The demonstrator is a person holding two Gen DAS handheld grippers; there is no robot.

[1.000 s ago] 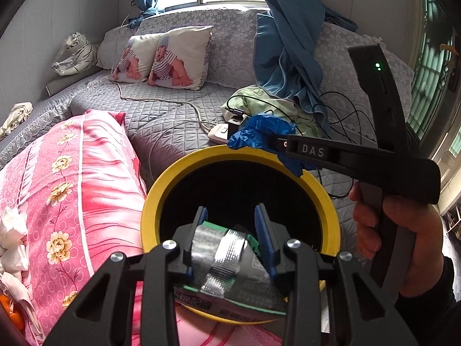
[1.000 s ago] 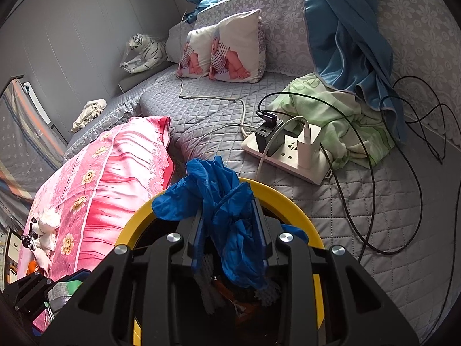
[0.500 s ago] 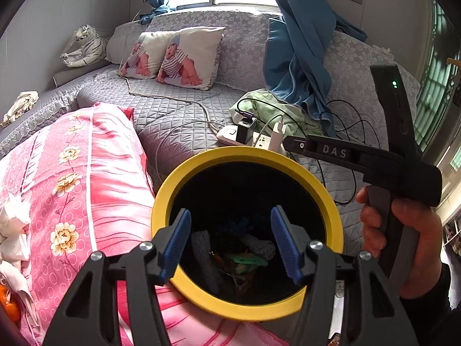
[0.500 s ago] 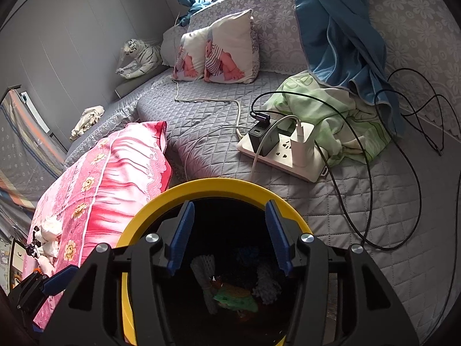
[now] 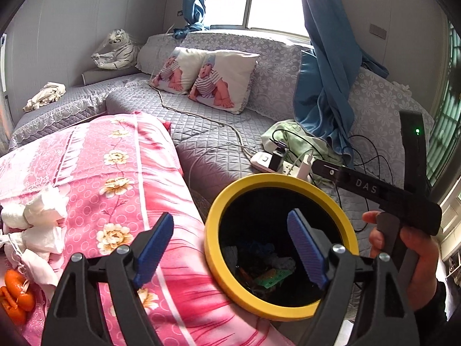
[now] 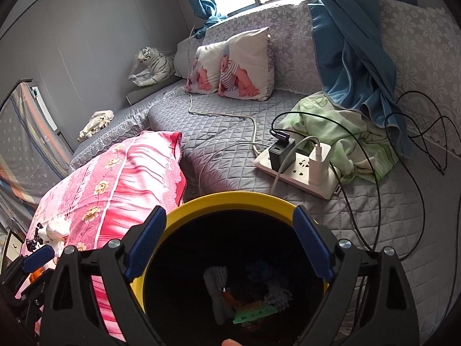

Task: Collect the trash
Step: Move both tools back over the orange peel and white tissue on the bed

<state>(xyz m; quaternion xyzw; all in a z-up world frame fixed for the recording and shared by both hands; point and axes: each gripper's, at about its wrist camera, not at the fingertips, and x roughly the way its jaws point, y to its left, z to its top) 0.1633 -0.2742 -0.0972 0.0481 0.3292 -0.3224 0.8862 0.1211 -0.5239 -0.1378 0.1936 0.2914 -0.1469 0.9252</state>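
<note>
trash (image 6: 253, 314) lies dim inside yellow-rimmed bin (image 6: 230, 197).

Readable: pale letters "DAS" on the black arm of the right gripper (image 5: 366, 186), seen from the left wrist. Some print on a green wrapper (image 5: 272, 279) inside the bin, too small to read.
</note>
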